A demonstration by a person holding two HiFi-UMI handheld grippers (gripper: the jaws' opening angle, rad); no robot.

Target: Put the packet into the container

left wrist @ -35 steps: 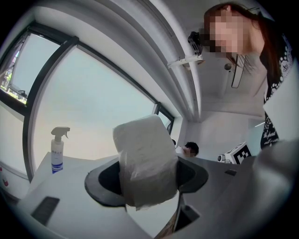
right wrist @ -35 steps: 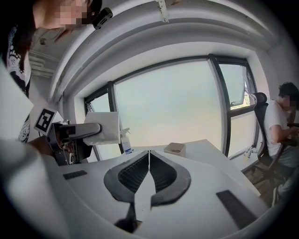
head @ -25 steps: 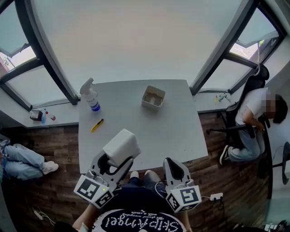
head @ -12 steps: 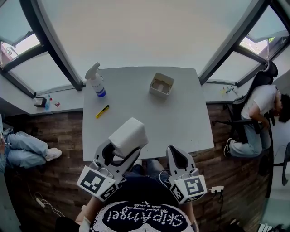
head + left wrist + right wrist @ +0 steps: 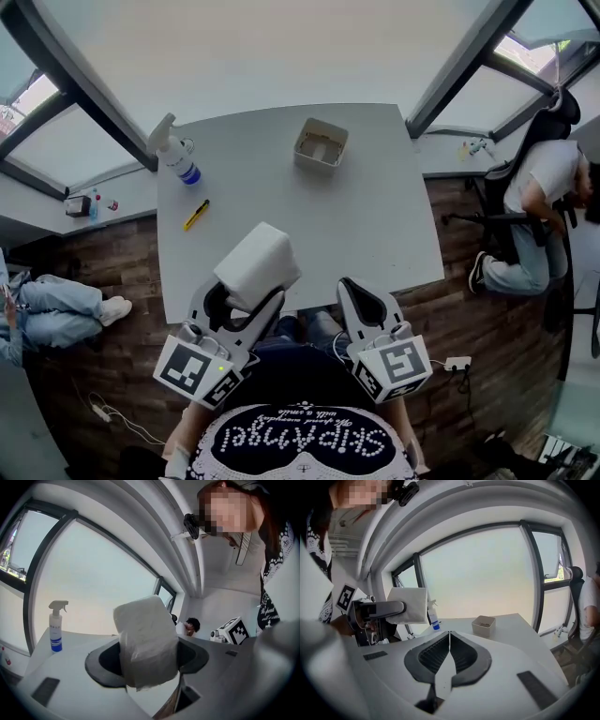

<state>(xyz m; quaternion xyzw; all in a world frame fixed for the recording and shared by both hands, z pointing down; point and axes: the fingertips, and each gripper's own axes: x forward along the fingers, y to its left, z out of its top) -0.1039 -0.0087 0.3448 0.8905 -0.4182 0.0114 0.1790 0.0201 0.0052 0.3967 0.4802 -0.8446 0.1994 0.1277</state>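
A white soft packet [image 5: 258, 267] stands between the jaws of my left gripper [image 5: 246, 294], which is shut on it over the table's near edge. In the left gripper view the packet [image 5: 147, 641] fills the gap of that gripper [image 5: 147, 662] and rises above it. The beige open container [image 5: 321, 143] sits at the far middle of the grey table [image 5: 375, 225], well away from both grippers. My right gripper [image 5: 362, 296] hangs near the front edge, shut with nothing in it. In the right gripper view the right gripper [image 5: 450, 637] has its pads together, and the container [image 5: 483, 626] lies ahead.
A spray bottle [image 5: 173, 155] stands at the far left corner, and a yellow cutter [image 5: 196, 215] lies nearer on the left. A person sits on a chair [image 5: 544, 187] to the right of the table. Someone's legs [image 5: 47, 309] show on the floor at left. Windows surround the table.
Only the head view has shifted, so the table sits a little differently in the picture. Both grippers keep their places, and the packet stays in the left one.
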